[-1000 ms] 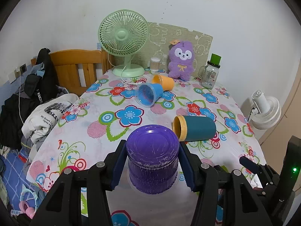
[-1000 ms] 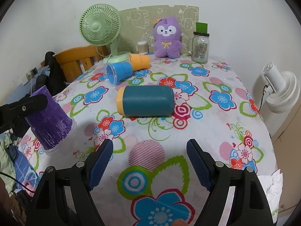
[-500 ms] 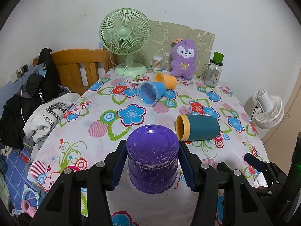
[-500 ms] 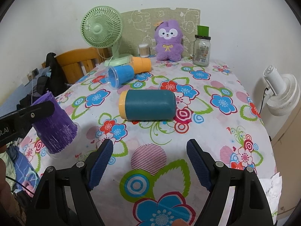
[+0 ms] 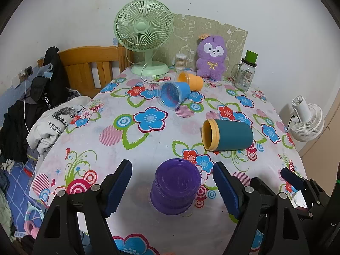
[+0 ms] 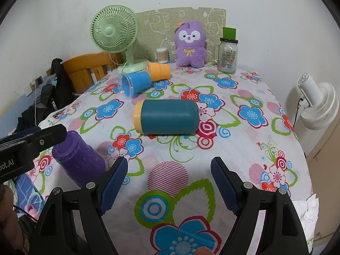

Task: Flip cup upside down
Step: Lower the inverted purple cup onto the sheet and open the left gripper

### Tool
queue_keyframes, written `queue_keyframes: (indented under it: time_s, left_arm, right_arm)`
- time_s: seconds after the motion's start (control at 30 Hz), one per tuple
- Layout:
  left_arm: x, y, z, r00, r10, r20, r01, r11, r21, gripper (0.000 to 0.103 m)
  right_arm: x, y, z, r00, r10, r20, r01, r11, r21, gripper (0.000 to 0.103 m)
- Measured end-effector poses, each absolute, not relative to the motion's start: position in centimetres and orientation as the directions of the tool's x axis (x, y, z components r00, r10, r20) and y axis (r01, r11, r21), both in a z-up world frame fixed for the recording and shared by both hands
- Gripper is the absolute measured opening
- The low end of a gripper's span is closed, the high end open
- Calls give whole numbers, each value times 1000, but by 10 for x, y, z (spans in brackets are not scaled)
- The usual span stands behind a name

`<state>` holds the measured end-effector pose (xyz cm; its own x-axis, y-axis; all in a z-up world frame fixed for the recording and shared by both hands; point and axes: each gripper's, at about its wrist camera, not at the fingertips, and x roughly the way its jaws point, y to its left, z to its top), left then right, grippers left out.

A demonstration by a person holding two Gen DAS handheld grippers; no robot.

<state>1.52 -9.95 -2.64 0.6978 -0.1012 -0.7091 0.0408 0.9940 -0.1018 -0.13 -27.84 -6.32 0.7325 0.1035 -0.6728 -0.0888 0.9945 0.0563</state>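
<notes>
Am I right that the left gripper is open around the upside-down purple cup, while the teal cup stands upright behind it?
Not quite. The teal cup lies on its side, its yellow rim facing left, as the left wrist view shows. The rest holds: the left gripper is open around the upside-down purple cup.

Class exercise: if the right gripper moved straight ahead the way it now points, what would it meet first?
Probably the teal cup, lying on its side across the line of the open right gripper. Only bare floral tablecloth lies between them. Depth is uncertain through the fisheye.
</notes>
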Motion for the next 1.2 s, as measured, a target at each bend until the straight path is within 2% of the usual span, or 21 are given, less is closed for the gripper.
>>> queue_keyframes:
  time_s: [1.2]
  left_arm:
    - [6, -92, -14, 729, -96, -678, 26, 993, -112, 83]
  right_arm:
    - [-2, -269, -26, 786, 54, -616, -60, 998, 11, 83]
